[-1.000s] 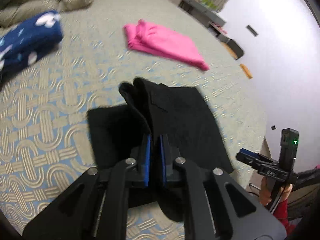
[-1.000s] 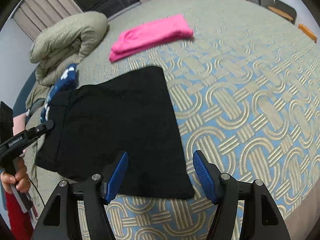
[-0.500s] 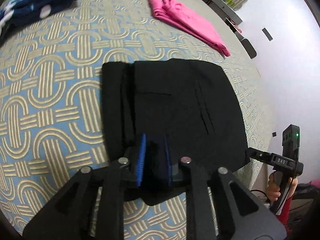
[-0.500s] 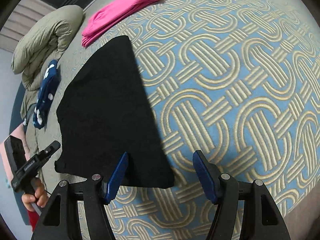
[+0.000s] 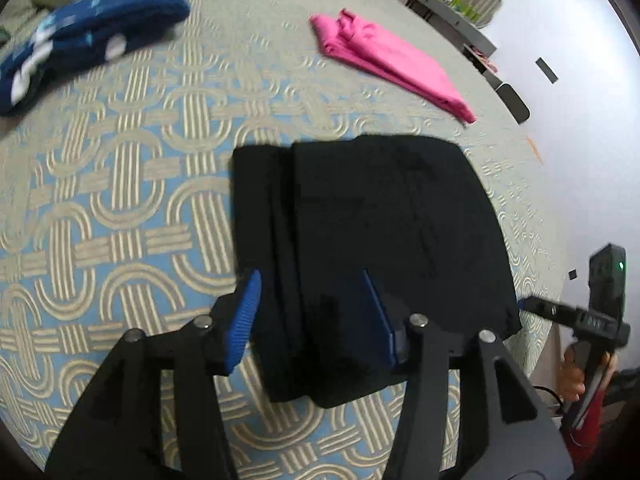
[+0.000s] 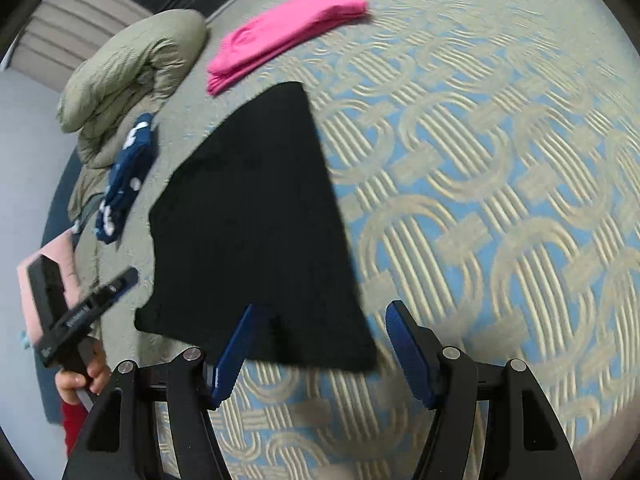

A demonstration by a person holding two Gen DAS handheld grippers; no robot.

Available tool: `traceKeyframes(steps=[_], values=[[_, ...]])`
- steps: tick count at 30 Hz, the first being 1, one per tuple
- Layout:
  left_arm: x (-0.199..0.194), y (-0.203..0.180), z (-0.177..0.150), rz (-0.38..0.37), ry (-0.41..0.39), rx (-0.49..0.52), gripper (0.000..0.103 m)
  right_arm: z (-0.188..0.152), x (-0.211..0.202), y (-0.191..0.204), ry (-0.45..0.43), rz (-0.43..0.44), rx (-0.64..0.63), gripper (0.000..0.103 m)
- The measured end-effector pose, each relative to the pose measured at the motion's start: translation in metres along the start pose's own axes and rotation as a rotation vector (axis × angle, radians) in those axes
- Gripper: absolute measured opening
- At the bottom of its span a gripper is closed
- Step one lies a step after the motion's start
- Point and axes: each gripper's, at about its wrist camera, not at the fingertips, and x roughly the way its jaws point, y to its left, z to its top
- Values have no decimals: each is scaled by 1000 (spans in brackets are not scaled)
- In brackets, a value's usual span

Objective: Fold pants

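Observation:
The black pants (image 5: pixel 372 232) lie folded flat on the patterned bed cover, a layered fold edge along their left side. My left gripper (image 5: pixel 310 316) is open, its jaws spread over the near edge of the pants, holding nothing. In the right wrist view the pants (image 6: pixel 256 216) lie as a dark folded slab. My right gripper (image 6: pixel 320 348) is open and empty at their near corner. The right gripper also shows in the left wrist view (image 5: pixel 560 312), at the pants' right edge. The left gripper shows in the right wrist view (image 6: pixel 108 288).
A folded pink garment (image 5: pixel 388 60) lies farther back on the bed (image 5: pixel 100 184). A folded navy patterned garment (image 5: pixel 88 36) lies at the back left. An olive duvet (image 6: pixel 128 76) is bunched at the bed's far side. Shelves (image 5: pixel 460 12) stand against the wall.
My left gripper carried a raised fold of the pants over, laid it flat, then opened and let go. My right gripper stayed open and shifted at the pants' near corner.

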Motion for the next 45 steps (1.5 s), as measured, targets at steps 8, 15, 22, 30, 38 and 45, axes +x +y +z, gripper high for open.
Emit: traceKeyframes(steps=[8, 15, 22, 30, 38, 45], values=[[21, -14, -9, 44, 49, 66, 67, 36, 28, 2, 16, 17, -60, 69], [29, -14, -4, 57, 50, 66, 72, 40, 39, 6, 10, 33, -66, 71], [34, -10, -4, 46, 52, 49, 77, 42, 39, 7, 1, 26, -81, 75], [37, 3, -1, 17, 59, -15, 81, 47, 45, 22, -19, -32, -126, 81], [-1, 3, 8, -69, -47, -4, 63, 46, 33, 36, -120, -176, -154, 81], [42, -8, 19, 5, 57, 28, 59, 48, 18, 64, -191, -124, -217, 79]])
